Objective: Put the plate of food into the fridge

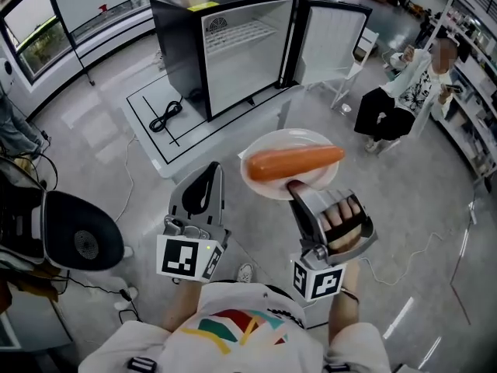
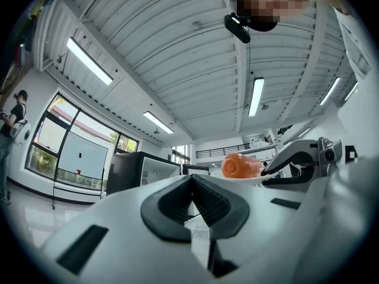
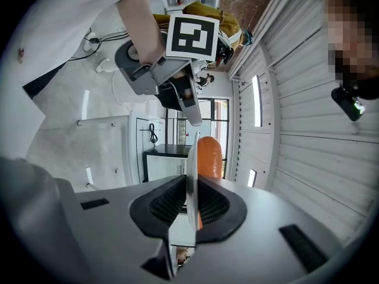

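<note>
Near me, my right tool (image 1: 297,186) clamps the plate (image 1: 256,142) by its rim, food (image 1: 295,162) aboard, in mid-air. Far ahead the fridge (image 1: 182,45) stands open; carrying and placing remain. My left tool (image 1: 210,169) is closed, empty.

The left gripper (image 1: 210,176) points forward in front of the chest. Its jaws are pressed together with nothing in them. The right gripper (image 1: 298,188) is just beside it, and its jaws pinch the near edge of the plate (image 1: 283,140). The right hand (image 1: 342,222) wraps around its handle.
</note>
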`<state>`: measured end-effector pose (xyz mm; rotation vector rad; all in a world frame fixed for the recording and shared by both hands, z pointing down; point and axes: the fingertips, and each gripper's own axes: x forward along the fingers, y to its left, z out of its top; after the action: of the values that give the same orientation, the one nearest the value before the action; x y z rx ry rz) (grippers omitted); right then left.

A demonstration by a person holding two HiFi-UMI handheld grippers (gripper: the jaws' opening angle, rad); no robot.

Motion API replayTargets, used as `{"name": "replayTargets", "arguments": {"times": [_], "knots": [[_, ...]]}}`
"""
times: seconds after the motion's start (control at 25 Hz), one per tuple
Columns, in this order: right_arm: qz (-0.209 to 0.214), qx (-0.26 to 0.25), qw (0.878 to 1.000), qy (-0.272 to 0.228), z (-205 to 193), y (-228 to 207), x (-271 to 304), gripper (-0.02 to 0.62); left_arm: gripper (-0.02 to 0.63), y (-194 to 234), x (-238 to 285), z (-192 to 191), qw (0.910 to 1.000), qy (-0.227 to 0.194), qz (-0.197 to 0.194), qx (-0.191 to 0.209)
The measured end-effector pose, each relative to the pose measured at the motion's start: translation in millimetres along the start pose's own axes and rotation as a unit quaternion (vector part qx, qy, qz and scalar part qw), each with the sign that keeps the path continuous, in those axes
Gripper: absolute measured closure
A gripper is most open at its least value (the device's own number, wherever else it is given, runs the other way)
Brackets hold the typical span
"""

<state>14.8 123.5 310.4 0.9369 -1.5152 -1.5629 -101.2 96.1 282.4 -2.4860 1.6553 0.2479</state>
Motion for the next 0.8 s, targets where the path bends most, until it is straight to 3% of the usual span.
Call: {"name": "replayTargets", "arguments": {"times": [0.8], "knots": [[0.018,0.010,1.000,-0.003,-39.9,14.3,90.7,0.554,0.600,44.1,75.7,-34.0,0.9996,0.024,0.006,-0.008]]}}
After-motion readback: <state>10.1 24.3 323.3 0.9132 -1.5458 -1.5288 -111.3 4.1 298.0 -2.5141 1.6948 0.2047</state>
